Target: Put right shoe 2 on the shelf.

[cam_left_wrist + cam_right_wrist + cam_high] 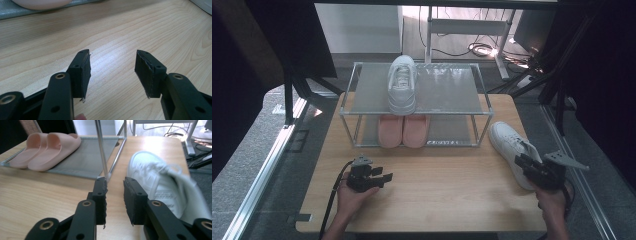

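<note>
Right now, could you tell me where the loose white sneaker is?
In the high view, the white sneaker lies on the table's right side, beside the shoe rack, at the right gripper.

There's a two-tier metal shoe rack (482,102) sitting at the back of the wooden counter (437,185). A white sneaker (402,82) is on the top shelf, and a pair of pink slides (403,131) is side by side on the bottom one. Cables (482,49) are lying on the floor behind it all.
</note>
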`<state>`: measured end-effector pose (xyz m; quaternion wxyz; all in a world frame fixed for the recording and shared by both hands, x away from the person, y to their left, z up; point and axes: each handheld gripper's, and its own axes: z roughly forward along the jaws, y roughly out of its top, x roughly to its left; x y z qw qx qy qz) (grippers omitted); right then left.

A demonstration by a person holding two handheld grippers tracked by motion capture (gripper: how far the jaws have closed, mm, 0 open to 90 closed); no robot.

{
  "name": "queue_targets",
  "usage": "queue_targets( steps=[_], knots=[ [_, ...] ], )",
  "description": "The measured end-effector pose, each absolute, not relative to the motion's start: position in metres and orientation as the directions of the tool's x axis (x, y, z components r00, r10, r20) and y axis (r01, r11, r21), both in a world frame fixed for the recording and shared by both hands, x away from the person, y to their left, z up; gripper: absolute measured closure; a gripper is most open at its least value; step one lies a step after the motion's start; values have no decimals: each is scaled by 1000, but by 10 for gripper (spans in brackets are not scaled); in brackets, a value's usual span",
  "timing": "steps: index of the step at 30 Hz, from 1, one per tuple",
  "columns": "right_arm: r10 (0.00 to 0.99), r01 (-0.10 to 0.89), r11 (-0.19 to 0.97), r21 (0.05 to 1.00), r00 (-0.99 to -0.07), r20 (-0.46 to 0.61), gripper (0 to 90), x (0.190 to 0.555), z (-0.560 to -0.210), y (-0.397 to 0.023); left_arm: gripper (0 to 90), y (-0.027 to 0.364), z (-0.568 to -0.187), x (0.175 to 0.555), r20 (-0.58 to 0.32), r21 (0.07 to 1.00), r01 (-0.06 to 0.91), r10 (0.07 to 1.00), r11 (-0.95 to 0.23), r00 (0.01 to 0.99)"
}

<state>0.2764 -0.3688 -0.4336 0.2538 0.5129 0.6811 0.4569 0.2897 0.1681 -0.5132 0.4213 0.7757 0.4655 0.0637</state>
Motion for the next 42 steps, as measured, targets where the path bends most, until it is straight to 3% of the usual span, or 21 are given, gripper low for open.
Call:
queue_targets(
  steps=[12, 33, 42],
  knots=[
    [941, 487, 40, 872, -312, 131, 675, 315, -412, -409, 471, 169, -513, 290, -297, 709, 674, 780, -206, 551],
    [949, 623, 113, 774, -298, 101, 552, 358, -456, -438, 470, 171, -514, 290, -290, 706, 676, 784, -212, 549],
    [947, 650, 166, 741, -316, 65, 576, 372, -467, -434, 469, 171, -515, 290, -287, 707, 674, 785, -214, 549]
  ],
)
